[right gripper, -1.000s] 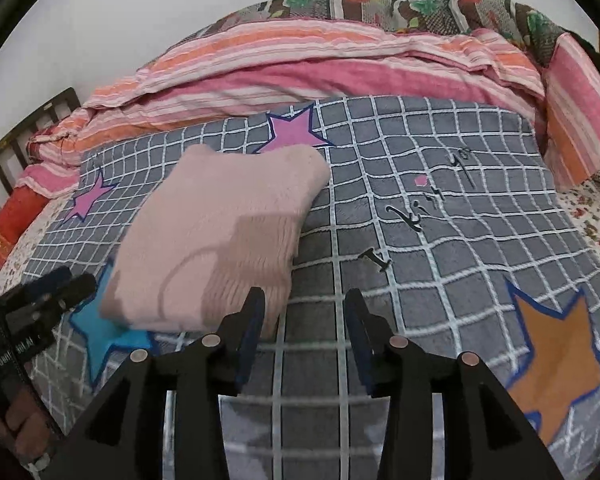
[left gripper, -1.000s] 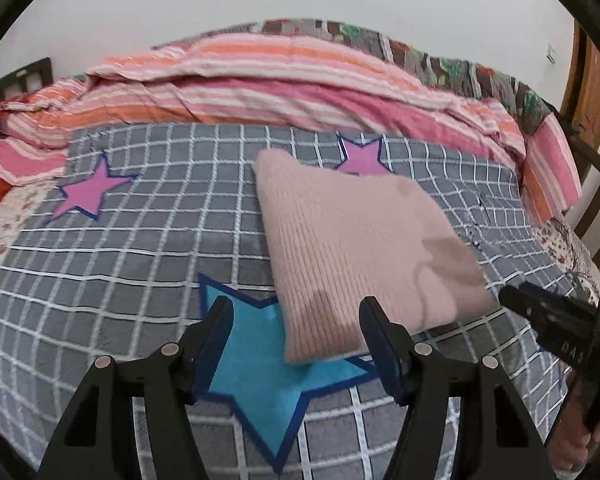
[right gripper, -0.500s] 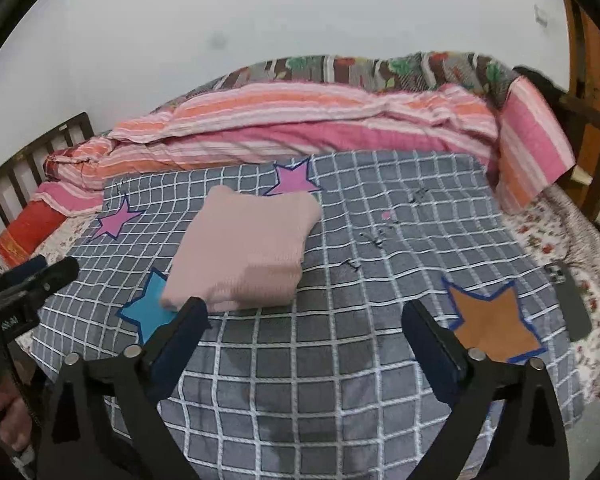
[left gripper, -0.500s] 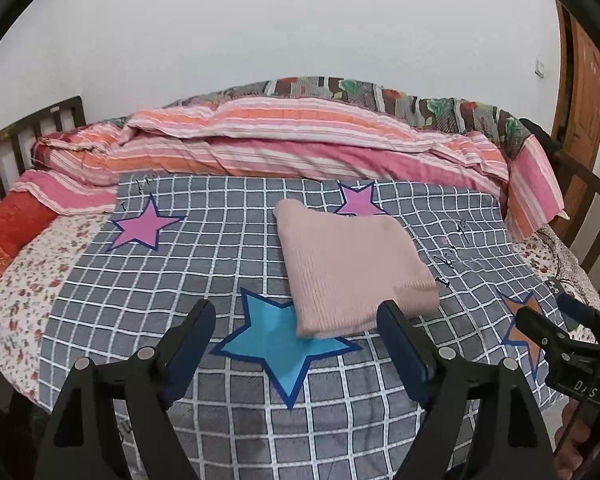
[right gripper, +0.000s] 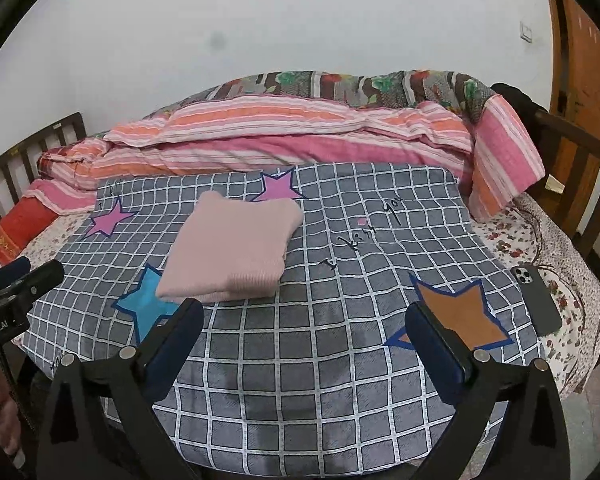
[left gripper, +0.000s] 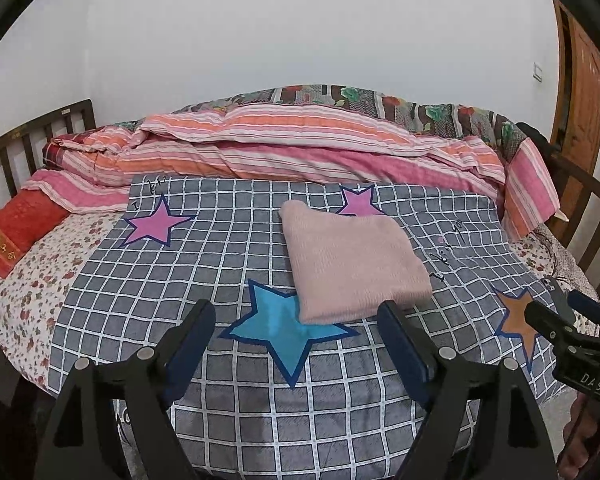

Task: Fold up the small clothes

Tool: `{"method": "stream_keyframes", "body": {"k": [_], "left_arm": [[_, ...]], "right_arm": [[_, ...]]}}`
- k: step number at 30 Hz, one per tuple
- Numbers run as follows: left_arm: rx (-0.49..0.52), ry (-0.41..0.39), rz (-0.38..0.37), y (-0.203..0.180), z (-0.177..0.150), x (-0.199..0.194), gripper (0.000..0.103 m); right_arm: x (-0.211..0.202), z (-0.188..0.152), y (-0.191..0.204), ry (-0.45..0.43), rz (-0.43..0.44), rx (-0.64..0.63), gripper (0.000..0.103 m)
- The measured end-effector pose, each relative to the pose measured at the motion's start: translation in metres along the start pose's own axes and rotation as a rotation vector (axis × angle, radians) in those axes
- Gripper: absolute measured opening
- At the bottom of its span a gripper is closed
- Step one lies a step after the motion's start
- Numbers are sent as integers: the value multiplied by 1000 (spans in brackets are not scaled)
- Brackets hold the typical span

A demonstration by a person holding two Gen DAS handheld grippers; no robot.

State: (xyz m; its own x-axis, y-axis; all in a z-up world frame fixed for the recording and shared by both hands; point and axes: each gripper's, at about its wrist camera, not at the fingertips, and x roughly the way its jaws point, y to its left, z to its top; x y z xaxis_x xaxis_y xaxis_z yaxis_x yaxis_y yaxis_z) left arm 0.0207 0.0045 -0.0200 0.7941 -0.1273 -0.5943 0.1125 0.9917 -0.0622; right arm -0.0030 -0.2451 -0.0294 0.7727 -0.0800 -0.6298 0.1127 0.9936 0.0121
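Both hand-held grippers [left gripper: 296, 320] [right gripper: 304, 320] wide, empty.

pink knit top [left gripper: 352, 264], grey/white check blanket [left gripper: 220, 256] w/ stars

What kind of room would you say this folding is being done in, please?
Most likely a bedroom. The folded pink garment lies on a bed covered by a grey checked sheet, with a bunched striped quilt at the far side, a wooden bed frame and a door beyond.
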Motion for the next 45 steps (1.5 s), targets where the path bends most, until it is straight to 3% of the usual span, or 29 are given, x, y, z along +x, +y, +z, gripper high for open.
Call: {"method": "stream_keyframes", "body": {"k": [45], "left_arm": [[-6,-23,30,7,1,-17,82]], "right_arm": [[-16,11,3,-31,-29,-22,99]]}}
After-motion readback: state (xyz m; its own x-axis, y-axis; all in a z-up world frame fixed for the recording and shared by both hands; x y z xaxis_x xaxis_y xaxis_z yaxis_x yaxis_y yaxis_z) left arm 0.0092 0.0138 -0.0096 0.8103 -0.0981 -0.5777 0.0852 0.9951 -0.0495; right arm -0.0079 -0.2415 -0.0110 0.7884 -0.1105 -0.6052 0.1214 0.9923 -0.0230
